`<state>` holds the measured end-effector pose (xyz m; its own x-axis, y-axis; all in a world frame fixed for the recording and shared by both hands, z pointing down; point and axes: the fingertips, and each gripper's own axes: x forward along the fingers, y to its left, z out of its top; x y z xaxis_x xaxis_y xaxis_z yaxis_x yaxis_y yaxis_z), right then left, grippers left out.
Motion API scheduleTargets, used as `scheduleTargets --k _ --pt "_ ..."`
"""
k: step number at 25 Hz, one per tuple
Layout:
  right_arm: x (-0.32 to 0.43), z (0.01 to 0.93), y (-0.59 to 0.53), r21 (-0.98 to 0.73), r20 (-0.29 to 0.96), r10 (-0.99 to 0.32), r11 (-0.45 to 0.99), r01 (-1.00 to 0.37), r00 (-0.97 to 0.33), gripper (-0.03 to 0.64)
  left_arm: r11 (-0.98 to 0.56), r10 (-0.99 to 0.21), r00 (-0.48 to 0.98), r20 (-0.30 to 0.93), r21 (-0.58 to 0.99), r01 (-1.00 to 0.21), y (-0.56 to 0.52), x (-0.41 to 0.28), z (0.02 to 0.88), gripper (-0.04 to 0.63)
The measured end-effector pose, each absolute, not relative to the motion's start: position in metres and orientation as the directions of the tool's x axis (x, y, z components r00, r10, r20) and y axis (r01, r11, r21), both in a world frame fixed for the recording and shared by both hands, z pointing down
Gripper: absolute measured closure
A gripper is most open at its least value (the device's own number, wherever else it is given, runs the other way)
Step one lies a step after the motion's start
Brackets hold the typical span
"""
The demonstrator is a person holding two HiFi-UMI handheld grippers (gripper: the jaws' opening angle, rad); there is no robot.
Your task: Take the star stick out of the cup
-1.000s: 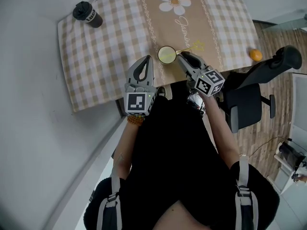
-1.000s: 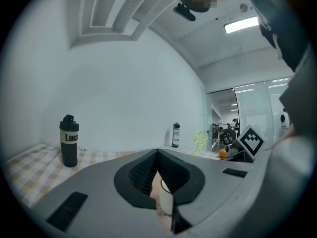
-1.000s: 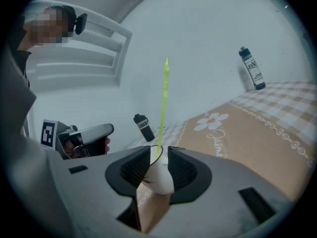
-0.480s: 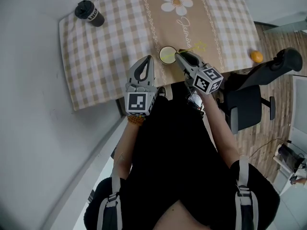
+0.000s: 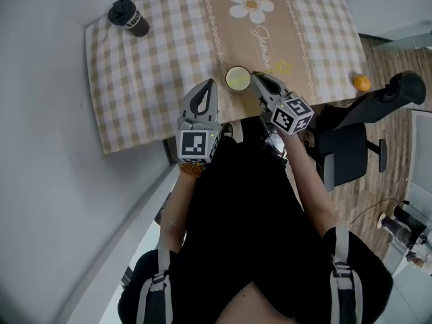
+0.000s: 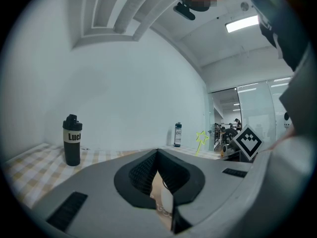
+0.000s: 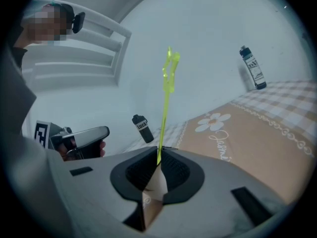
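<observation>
One thin yellow-green star stick, upright — star at twelve o'clock, right gripper jaws closing on its stem, left gripper pressed together.

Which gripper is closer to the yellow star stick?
Right. The right gripper is closing its jaws with the star stick between them; the left gripper sits apart, across the cup.

The left hand-held gripper hovers at the near edge of the surface, its jaws together and empty. Beside it, the right hand-held gripper angles inward, its jaws closing on the star stick.
</observation>
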<state>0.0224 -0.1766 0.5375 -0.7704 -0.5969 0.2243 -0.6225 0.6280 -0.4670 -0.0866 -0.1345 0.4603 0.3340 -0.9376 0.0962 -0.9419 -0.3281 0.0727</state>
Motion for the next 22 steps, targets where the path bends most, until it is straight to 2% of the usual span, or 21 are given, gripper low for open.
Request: scheduleTargets --k 22 --pt "0.0237 0.5297 -0.1787 -0.488 0.202 -0.605 0.619 -0.615 -0.770 0.598 -0.331 -0.937 0.336 0.091 0.067 -0.941 -0.1323 -0.0824 0.4565 0.594"
